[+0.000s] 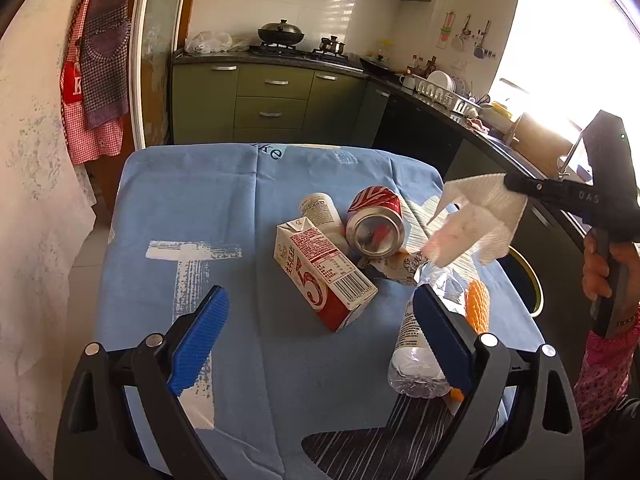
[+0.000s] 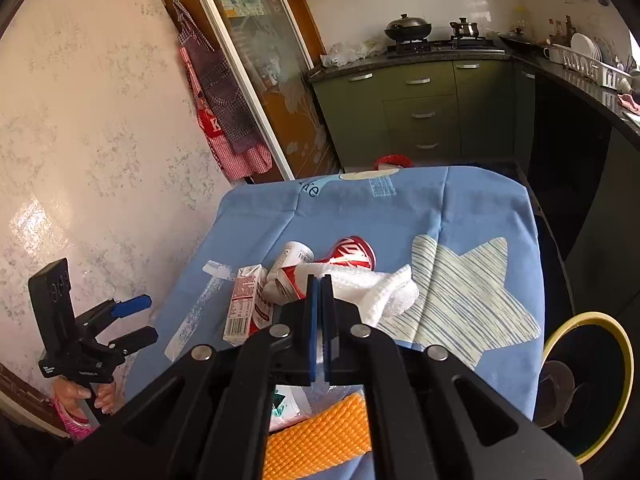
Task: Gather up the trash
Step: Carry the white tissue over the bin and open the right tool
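The right gripper (image 2: 320,280) is pinching a crumpled white paper towel (image 1: 478,216), which is hanging above the blue-clothed surface (image 1: 192,208) at the right of the left wrist view. The left gripper (image 1: 320,320) is hovering with its jaws wide and nothing between them, low in that frame. A milk carton (image 1: 320,272), a red can (image 1: 376,220) and a plastic bottle (image 1: 416,356) are lying mid-surface.

Left gripper (image 1: 320,322): jaws wide apart, angled downward. Right gripper (image 2: 320,280): jaws closed, raised, angled downward.
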Available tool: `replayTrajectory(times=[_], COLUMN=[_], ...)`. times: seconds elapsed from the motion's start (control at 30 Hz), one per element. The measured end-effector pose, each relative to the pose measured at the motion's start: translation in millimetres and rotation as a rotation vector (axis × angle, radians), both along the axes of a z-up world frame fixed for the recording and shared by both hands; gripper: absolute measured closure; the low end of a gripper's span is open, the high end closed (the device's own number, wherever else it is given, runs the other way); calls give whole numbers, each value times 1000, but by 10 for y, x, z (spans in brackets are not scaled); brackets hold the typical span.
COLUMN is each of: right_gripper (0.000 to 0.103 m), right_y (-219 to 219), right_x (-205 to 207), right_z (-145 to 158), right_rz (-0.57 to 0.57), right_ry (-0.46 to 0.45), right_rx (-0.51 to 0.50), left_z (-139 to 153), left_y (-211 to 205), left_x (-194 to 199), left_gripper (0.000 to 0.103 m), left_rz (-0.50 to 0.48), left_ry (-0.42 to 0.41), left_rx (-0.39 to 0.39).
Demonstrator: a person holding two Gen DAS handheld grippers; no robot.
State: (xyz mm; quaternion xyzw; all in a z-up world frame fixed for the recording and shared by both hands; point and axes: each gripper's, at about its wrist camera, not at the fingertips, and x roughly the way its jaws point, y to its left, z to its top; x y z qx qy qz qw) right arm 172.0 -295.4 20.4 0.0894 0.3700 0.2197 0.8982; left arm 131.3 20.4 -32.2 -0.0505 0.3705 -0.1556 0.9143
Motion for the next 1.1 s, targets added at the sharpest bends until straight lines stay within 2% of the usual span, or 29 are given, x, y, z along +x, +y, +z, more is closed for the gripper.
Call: replayTrajectory(times=[0.33,0.57,0.8,1.1], right_gripper=[101,101,101,98], right_y=[-278,-940,-1634,-2321], right_x=[-145,-354,-530,-561], right_z=[269,274,5,-649], right_rz=[-60,-237,-443,-663], right_ry=[-68,-80,-29,105], right_rx=[23,-10,-79,-121], left_z=[-18,-24,-37,-13], left_y=[-57,-129,-276,-479], left_x=[0,1,23,24], left_gripper=[11,11,11,11], left_rz=[-17,-39,-63,-109], left_ry=[4,6,14,13], left_rx=[3,8,20,50])
